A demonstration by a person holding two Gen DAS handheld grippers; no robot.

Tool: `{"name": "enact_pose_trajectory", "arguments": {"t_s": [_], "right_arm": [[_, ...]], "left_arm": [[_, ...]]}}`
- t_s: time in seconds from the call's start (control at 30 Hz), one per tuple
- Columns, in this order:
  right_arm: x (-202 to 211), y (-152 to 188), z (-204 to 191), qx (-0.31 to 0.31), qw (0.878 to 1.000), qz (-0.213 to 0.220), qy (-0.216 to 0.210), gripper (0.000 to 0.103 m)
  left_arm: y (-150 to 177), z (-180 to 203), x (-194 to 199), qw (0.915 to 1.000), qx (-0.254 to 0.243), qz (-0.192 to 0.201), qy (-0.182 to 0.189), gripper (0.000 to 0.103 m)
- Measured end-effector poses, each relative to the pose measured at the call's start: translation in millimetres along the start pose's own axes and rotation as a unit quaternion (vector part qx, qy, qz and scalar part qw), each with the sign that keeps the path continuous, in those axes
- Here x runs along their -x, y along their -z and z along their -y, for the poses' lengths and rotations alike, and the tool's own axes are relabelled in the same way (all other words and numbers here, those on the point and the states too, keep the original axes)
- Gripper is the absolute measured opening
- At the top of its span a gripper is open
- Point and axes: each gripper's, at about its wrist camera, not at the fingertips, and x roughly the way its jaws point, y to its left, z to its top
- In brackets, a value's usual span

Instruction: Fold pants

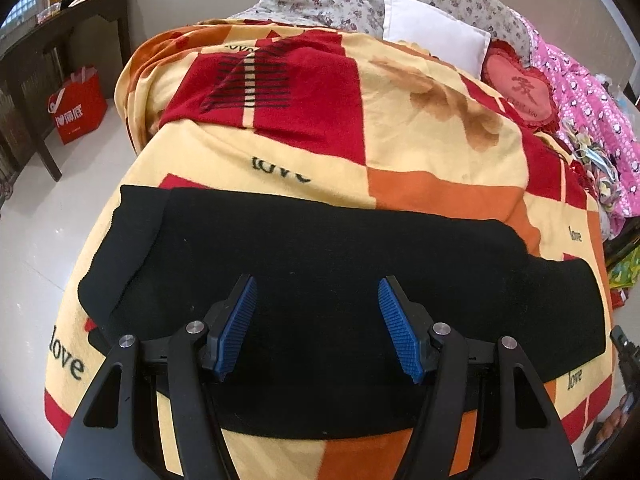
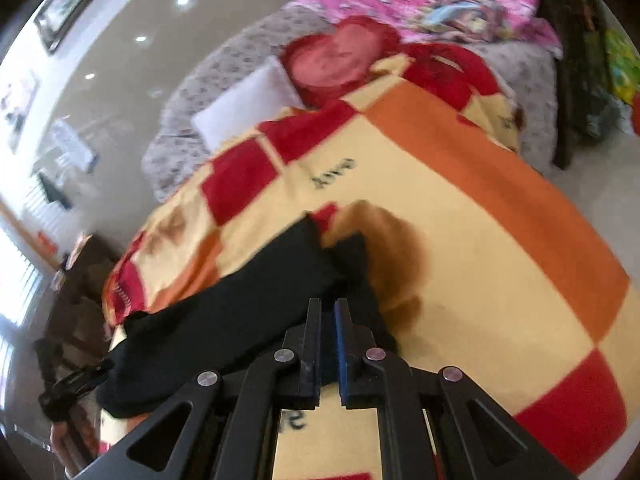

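Black pants lie flat across a checked red, orange and yellow blanket on a bed. My left gripper is open just above the pants, its blue pads spread wide with nothing between them. In the right wrist view the pants run from the lower left toward the middle. My right gripper is shut on the pants at their right end, where black cloth sits between the fingers. That view is blurred.
A white pillow, a red heart cushion and pink bedding lie at the head of the bed. A dark wooden table and a red bag stand on the floor to the left.
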Motion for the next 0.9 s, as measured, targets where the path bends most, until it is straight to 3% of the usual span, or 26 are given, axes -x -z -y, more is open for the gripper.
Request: {"name": "enact_pose_trajectory", "arguments": {"t_s": [0.07,0.13,0.17,0.2,0.3,0.43,0.47,0.57,0.73,0.9], "right_arm": [[-0.4,-5.1,-9.5,0.015,1.0,0.007,0.009,0.008],[-11.3,-8.4,-11.2,0.008,1.0,-0.012,0.015,0.022],[-15.2,-8.2,-10.9,0.004,1.0,-0.019,0.018,0.037],[-19.5,-6.7,-9.2,0.0,0.999,-0.027,0.021,0.043],[-33.6,-4.1,-3.2,-0.011,0.999,-0.04,0.033,0.043],[-57.0,-4.9,-6.1,-0.004,0.999,-0.051,0.02,0.044],[-59.7,-5.6,-9.1,0.002,0.999,-0.043,0.016,0.042],[-70.6,-9.3,-14.8,-0.002,0.999,-0.033,-0.012,0.005],[-36.0,-14.0,-26.0,0.026,0.999,0.006,-0.019,0.004],[6.5,-7.5,-22.0,0.058,0.998,0.029,0.022,0.004]], "left_arm": [[1.3,3.6,6.1,1.0,-0.006,0.008,0.001,0.063],[1.8,5.2,10.1,0.9999,-0.009,0.014,0.0,0.063],[2.1,5.6,11.6,0.9998,-0.011,0.015,-0.002,0.063],[2.7,5.2,12.6,0.9998,-0.012,0.015,-0.003,0.063],[3.0,1.9,11.4,0.9998,-0.01,0.012,-0.009,0.063],[2.2,-1.2,7.4,1.0,0.001,0.006,-0.008,0.063],[2.3,-1.0,6.5,1.0,0.004,0.004,-0.005,0.063],[4.0,3.8,7.8,1.0,0.002,0.002,0.0,0.063],[2.5,5.5,18.8,0.9998,-0.007,0.017,-0.006,0.063],[0.9,-9.2,24.5,0.9996,0.013,0.024,-0.01,0.063]]}}
